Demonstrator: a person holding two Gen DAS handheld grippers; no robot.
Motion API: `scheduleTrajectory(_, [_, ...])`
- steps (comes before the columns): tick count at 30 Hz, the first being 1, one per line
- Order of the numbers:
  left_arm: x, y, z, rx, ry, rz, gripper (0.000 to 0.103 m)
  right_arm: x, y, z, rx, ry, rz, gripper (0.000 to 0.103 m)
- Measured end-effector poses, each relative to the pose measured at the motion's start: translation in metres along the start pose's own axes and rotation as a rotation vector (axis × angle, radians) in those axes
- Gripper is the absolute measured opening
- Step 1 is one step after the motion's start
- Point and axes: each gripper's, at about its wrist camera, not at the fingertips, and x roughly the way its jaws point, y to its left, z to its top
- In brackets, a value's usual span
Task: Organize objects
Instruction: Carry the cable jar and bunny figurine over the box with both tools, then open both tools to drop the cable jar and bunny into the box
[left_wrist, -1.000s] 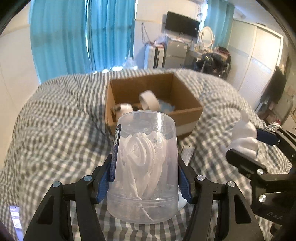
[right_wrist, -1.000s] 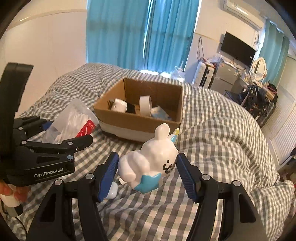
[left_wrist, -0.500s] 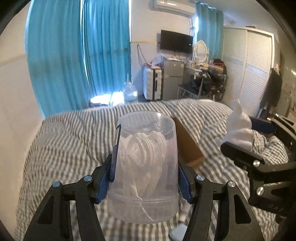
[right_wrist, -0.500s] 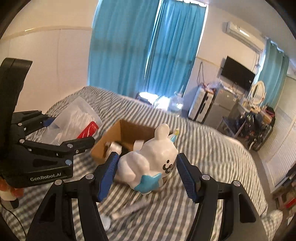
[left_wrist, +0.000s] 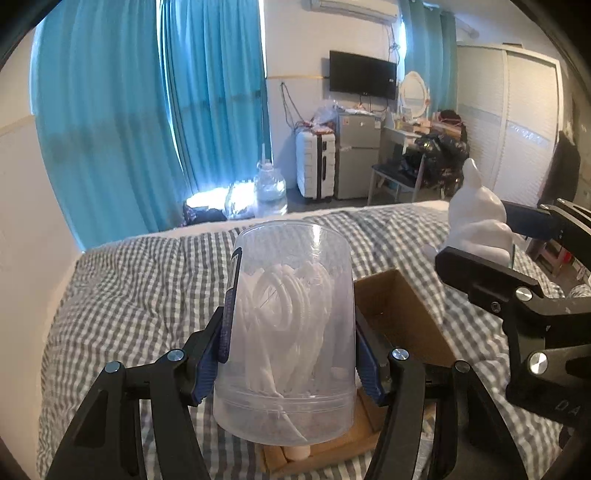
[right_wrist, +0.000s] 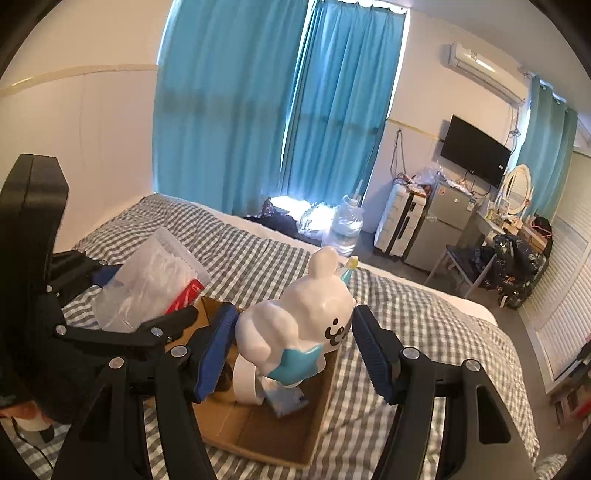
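Note:
My left gripper (left_wrist: 291, 354) is shut on a clear plastic jar (left_wrist: 291, 332) of white pieces and holds it above the near end of an open cardboard box (left_wrist: 402, 325). The jar also shows in the right wrist view (right_wrist: 147, 284). My right gripper (right_wrist: 295, 350) is shut on a white bunny figurine (right_wrist: 299, 328) with a blue star and holds it over the box (right_wrist: 266, 439). A roll of white tape (right_wrist: 245, 382) and a blue packet (right_wrist: 286, 400) lie inside the box. The figurine shows at the right in the left wrist view (left_wrist: 476, 225).
The box sits on a bed with a grey checked cover (left_wrist: 140, 291). Blue curtains (right_wrist: 277, 122), a large water bottle (right_wrist: 345, 227), a white suitcase (left_wrist: 316, 166), a small fridge (left_wrist: 356, 155) and a wall TV (left_wrist: 362, 75) stand beyond the bed.
Both grippers have risen and moved forward over the box with their objects still held. The box now lies directly below them rather than ahead.

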Motion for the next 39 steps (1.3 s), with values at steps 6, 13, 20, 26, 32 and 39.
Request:
scheduleTrajectory(6, [0.045, -0.003, -0.011, 0.005, 0.057, -0.002, 0.063, 0.056, -0.004, -0.010, 0.003, 0.063, 0.016, 0.064])
scheduleTrajectory(13, [0.078, -0.002, -0.029, 0.004, 0.109, -0.009, 0.063, 0.103, -0.013, -0.041, 0.026, 0.145, 0.020, 0.064])
scheduleTrajectory(20, [0.092, -0.002, -0.043, -0.002, 0.130, -0.053, 0.064, 0.115, -0.017, -0.060, 0.049, 0.179, 0.036, 0.065])
scheduleTrajectory(26, [0.071, -0.001, -0.042, -0.017, 0.116, -0.071, 0.092, 0.089, -0.021, -0.058, 0.089, 0.125, 0.024, 0.080])
scheduleTrajectory(32, [0.016, 0.002, -0.030, -0.033, 0.080, -0.061, 0.096, 0.028, -0.027, -0.045, 0.121, 0.075, -0.006, 0.082])
scheduleTrajectory(39, [-0.070, 0.004, -0.013, -0.039, -0.030, 0.030, 0.103, -0.061, -0.031, -0.030, 0.143, 0.000, -0.029, 0.087])
